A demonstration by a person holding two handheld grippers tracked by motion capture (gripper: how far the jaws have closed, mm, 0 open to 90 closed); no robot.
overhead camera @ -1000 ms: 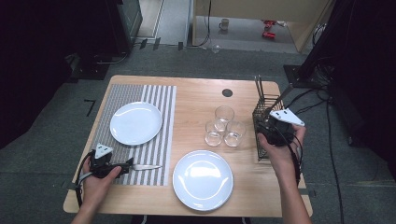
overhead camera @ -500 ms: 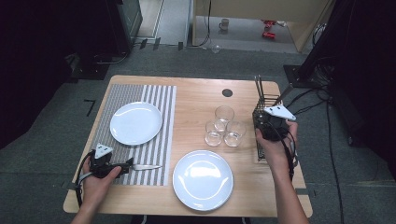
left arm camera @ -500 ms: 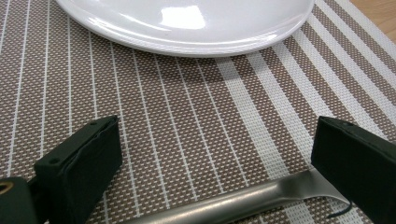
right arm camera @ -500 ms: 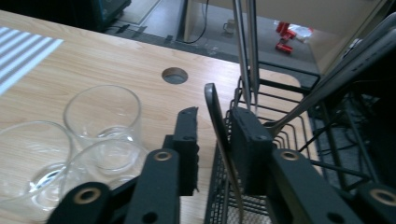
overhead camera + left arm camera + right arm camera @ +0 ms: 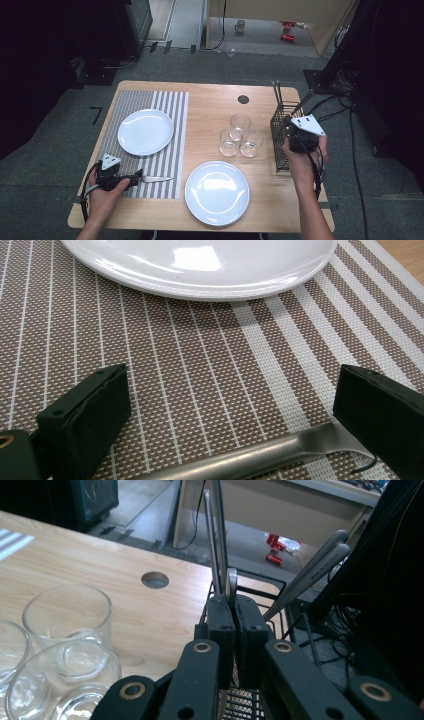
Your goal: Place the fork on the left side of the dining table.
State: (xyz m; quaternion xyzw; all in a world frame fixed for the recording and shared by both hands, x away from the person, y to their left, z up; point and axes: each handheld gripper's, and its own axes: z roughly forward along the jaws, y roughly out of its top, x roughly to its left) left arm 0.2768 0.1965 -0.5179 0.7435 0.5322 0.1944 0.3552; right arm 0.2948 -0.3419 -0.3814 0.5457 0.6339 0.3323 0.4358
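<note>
At lower left, the left gripper [image 5: 131, 179] lay on the striped mat [image 5: 170, 107], its jaws apart around a knife [image 5: 152, 179] handle without pressing it. A plate [image 5: 145, 131] sat just above, another plate [image 5: 217, 192] at lower centre. Three glasses [image 5: 239, 135] stood left of the wire caddy [image 5: 280, 145]. At right, the right gripper [image 5: 233, 611], its jaws having just been closing, was clamped on a utensil handle [image 5: 218, 535] upright in the caddy; other handles [image 5: 320, 562] leaned beside it.

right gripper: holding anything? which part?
Yes. The right gripper, just closed, pinches a cutlery handle standing in the wire caddy, near the handle's top end.
</note>
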